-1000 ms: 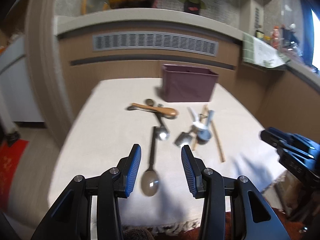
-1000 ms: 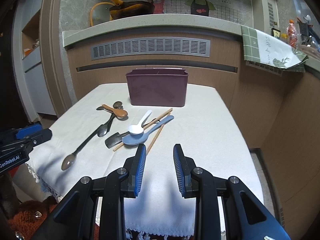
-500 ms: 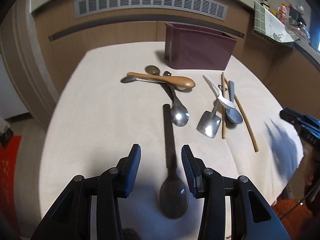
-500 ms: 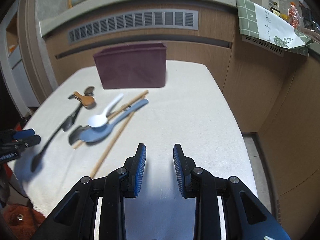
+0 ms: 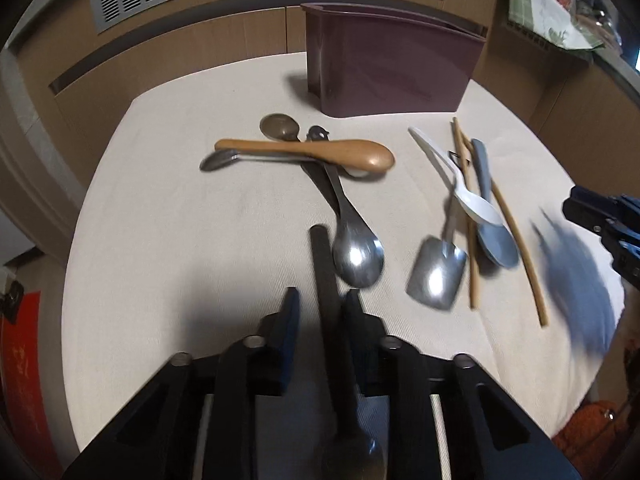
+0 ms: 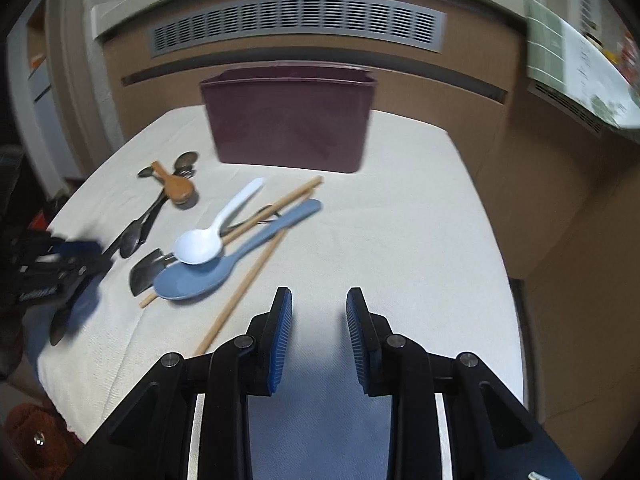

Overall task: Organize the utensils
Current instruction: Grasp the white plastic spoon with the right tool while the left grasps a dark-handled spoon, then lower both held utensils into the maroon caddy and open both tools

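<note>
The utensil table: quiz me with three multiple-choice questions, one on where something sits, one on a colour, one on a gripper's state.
1. Where is the bin?
A) far end of the table
B) on the floor
C) on the counter

2. What colour is the spoon lying on the blue spoon?
A) red
B) white
C) green

3. What is between the left gripper jaws?
A) nothing
B) chopsticks
C) a black spoon handle

Key: A, it stands on the cloth beyond the utensils; B, the white spoon overlaps it; C, the black handle runs between the just-narrowed jaws.
</note>
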Tool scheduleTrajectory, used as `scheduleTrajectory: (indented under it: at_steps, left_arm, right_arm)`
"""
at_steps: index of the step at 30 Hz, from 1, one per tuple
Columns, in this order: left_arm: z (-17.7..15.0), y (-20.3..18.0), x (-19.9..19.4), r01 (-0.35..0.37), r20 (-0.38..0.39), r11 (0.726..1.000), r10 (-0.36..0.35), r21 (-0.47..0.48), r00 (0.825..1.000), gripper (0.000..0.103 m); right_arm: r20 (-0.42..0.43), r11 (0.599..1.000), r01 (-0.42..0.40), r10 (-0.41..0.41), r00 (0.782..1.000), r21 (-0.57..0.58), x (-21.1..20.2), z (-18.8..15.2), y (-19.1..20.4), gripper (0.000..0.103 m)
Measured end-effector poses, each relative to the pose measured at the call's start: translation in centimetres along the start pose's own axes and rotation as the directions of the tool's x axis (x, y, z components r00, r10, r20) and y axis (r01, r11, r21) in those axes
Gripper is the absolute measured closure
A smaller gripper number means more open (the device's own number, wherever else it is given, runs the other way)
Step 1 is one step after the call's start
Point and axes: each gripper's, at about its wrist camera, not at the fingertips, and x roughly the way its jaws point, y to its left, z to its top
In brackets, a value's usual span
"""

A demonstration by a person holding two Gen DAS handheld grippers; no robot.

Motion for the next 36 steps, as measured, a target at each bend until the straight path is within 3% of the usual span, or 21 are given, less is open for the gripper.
scheduleTrajectory:
  at_steps: [3,5,8,10,12,16,21,23,24,30,36]
  left_arm:
    - [1.2,0.5,-0.1,0.025,0.028,0.999,-0.024,-0.042,0.999,0.091]
    - [2.0,1.2,-1.7,0.056,0.114,0.994,-0.045,-0.097,0.992,0.091]
    - [2.6,2.4,-4.6,0.096,0.255,0.981,-0.051,-0.168,0.966,0.091]
    - [2.8,3.1,-6.3,0.114,0.342,0.971,-0.036,-0.211,0.939,0.091]
    - [2.9,3.5,-7.0,0.141,0.38,0.959,-0.038,-0.246,0.924,0.091]
    - [3.2,4.7,-6.9,0.157,0.391,0.946,-0.035,-0.285,0.92,0.091]
    - [3.2,4.8,-6.5,0.143,0.393,0.944,-0.015,-0.299,0.919,0.091]
    - [3.4,4.3,-6.2,0.118,0.396,0.947,0.01,-0.297,0.918,0.091]
    - [3.4,4.1,-6.1,0.11,0.396,0.949,0.017,-0.296,0.918,0.091]
    - [4.4,2.9,-6.3,0.133,0.411,0.953,-0.01,-0.272,0.912,0.091]
    - [5.9,1.1,-6.7,0.164,0.422,0.956,-0.048,-0.242,0.905,0.091]
  right_arm:
    - [-0.009,0.999,-0.016,0.015,1.0,-0.046,0.4,1.6,0.7,0.077]
    - [-0.021,0.997,-0.038,0.037,0.999,-0.062,0.8,2.5,1.1,0.077]
    - [-0.028,0.994,-0.054,0.052,0.998,-0.091,1.9,4.2,2.2,0.077]
    - [-0.038,0.993,-0.08,0.077,0.996,-0.088,3.1,5.6,2.9,0.077]
    - [-0.057,0.991,-0.114,0.11,0.992,-0.068,4.3,6.5,3.5,0.077]
    - [-0.093,0.982,-0.187,0.186,0.978,-0.008,7.2,8.0,4.3,0.077]
    - [-0.179,0.988,-0.148,0.153,0.972,0.037,10.9,8.3,5.0,0.077]
    - [-0.191,0.991,-0.131,0.129,0.973,0.0,11.6,8.3,5.5,0.091]
    - [-0.174,0.993,-0.117,0.111,0.978,-0.021,11.2,8.3,5.6,0.095]
    - [-0.01,0.984,-0.179,0.179,0.984,0.013,6.1,7.9,2.4,0.095]
    - [0.06,0.978,-0.204,0.201,0.978,0.052,3.5,6.6,-0.4,0.095]
